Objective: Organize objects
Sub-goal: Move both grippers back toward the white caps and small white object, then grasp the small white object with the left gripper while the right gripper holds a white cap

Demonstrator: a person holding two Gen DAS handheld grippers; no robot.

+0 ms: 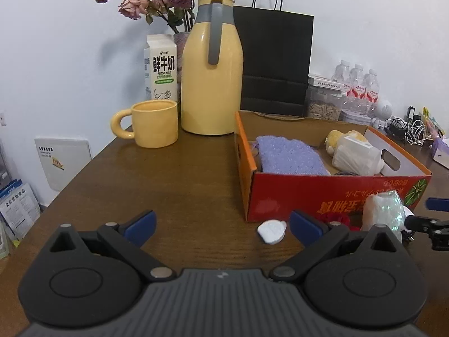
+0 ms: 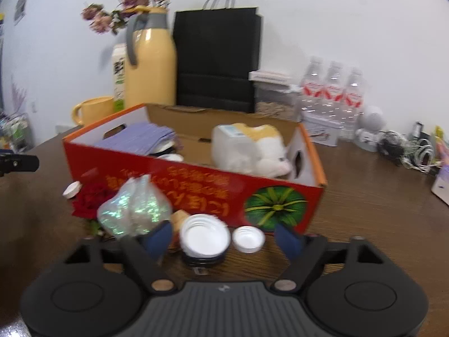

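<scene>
- The white jar [image 2: 204, 238] stands on the table [image 2: 364, 210] between the right gripper [image 2: 224, 238]'s fingers, which are apart, untouching.
- Centre them on the jar rather than the small cap [image 2: 248, 239] beside it.
- Beyond sits the red box [image 2: 196, 185], the likely destination.
- The left gripper [image 1: 221, 226] gapes, empty.

The whole right wrist view is smeared, so the print on the red box [image 2: 196, 185] cannot be read. The glittery bag [image 2: 134, 207] hides part of the red flower [image 2: 89, 199]. In the left wrist view the right gripper [image 1: 433, 221] is cut by the edge. The cable tangle [image 1: 407, 129] is too small to sort out.
</scene>
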